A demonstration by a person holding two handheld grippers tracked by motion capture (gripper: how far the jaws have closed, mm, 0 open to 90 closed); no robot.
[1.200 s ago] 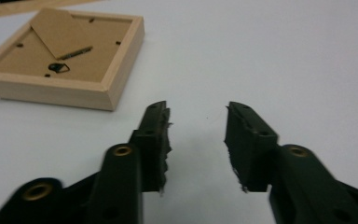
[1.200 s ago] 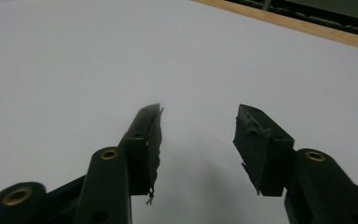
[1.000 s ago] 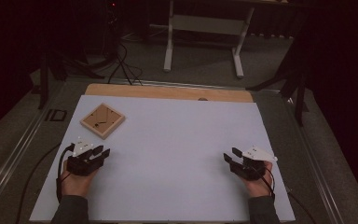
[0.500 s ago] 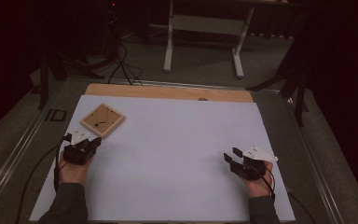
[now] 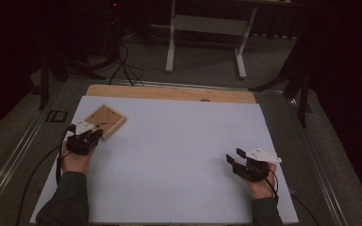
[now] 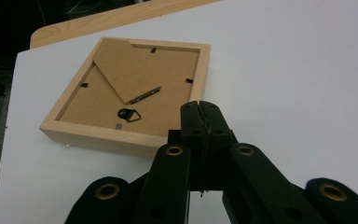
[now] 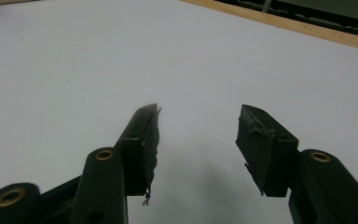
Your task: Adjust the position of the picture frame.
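Picture frame (image 6: 126, 93) lies face-down just beyond the left gripper (image 6: 200, 114) — fingers pressed together, empty.

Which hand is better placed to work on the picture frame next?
Left. The left gripper, fingers shut, sits right at the face-down picture frame; the right gripper, fingers apart and just been opening, is far across the white sheet.

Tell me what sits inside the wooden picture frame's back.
Inside the wooden picture frame: a brown backing board, folded cardboard stand, black hanger ring. Its face-down front is hidden.
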